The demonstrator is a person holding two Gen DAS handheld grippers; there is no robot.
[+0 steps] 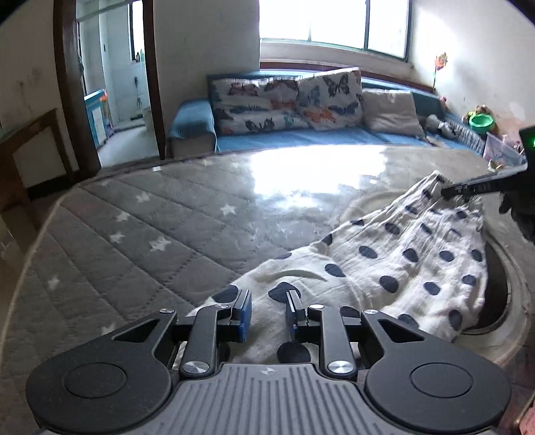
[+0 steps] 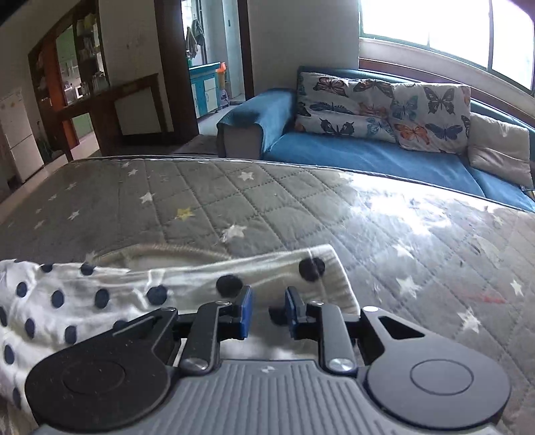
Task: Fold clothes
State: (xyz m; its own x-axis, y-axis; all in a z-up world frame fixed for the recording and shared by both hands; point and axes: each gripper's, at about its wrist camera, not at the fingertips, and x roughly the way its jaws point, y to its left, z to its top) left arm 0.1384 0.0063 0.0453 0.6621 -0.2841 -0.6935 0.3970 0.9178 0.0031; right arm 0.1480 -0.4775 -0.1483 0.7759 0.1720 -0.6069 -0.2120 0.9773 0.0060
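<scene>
**Both grippers over polka-dot garment on quilted surface**

Left gripper (image 1: 267, 313): jaws spread, a clear gap between the blue pads (image 1: 245, 309). Nothing is pinched; white cloth shows through the gap beneath them. The tips sit over the near edge of the polka-dot garment (image 1: 394, 257).

Right gripper (image 2: 267, 311): in its own view the jaws stand apart, with cloth visible between and below the pads; whether they touch the fabric cannot be told. In the left wrist view the right gripper (image 1: 449, 191) meets a raised, bunched corner of the garment, which hangs up from the surface there; the grip itself is too small to confirm.

The garment, white with dark navy dots, lies spread on the grey star-printed quilted mat (image 1: 150, 234), near its front right part, sloping up toward the right gripper.

Beyond the mat: a blue sofa (image 2: 367, 157) with butterfly cushions (image 2: 344, 107) and a plain beige cushion (image 2: 501, 147), beneath a bright window (image 1: 334, 23).
</scene>
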